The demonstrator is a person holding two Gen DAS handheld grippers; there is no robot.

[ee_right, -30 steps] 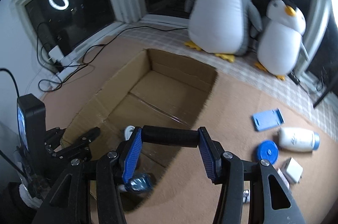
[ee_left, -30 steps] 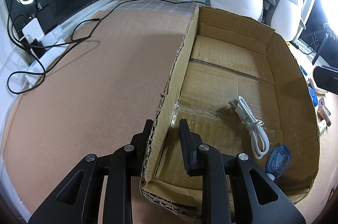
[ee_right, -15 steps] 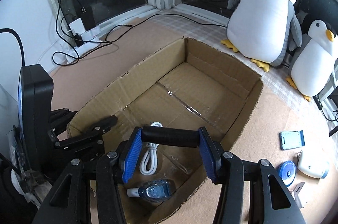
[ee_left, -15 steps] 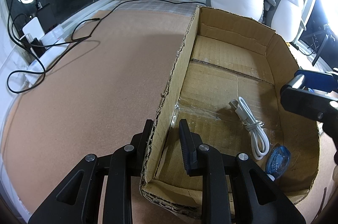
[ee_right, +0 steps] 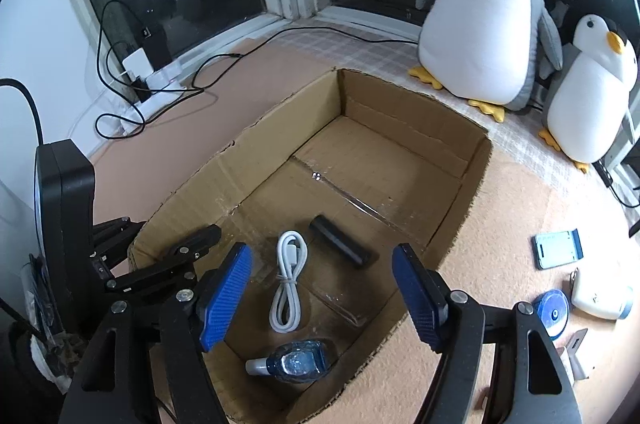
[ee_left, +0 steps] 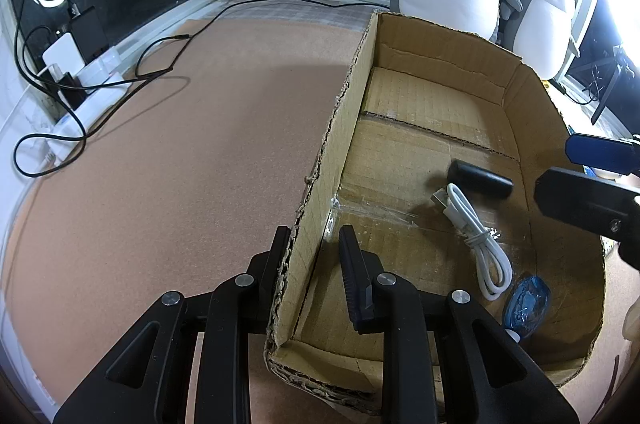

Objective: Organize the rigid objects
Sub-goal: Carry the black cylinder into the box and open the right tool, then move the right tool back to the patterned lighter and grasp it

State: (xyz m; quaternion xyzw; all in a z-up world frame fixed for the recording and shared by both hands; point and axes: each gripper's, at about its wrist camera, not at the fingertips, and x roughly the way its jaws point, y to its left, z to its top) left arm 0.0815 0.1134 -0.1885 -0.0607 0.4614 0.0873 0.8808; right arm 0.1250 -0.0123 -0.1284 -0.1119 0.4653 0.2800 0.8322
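The right gripper (ee_right: pixel 322 288) hangs over the cardboard box (ee_right: pixel 460 179), its blue fingers (ee_right: pixel 224 298) spread wide and holding nothing. The left gripper (ee_left: pixel 314 264) straddles the box's side wall, 1 finger inside and 1 outside; whether it truly pinches the card I cannot tell.

Inside lie 3 things: a black cylinder (ee_right: pixel 340 241) at the right gripper's 12 o'clock, a coiled white cable (ee_right: pixel 286 282) just beside it at 11 o'clock, and a blue bottle (ee_right: pixel 298 362) nearest the gripper.

On the counter at 3 o'clock wait a blue card holder (ee_right: pixel 558 248), a round blue case (ee_right: pixel 552 314) and a white bottle (ee_right: pixel 600 300). These look rigid and light; the white bottle seems smooth, so it is best taken across its body's middle.
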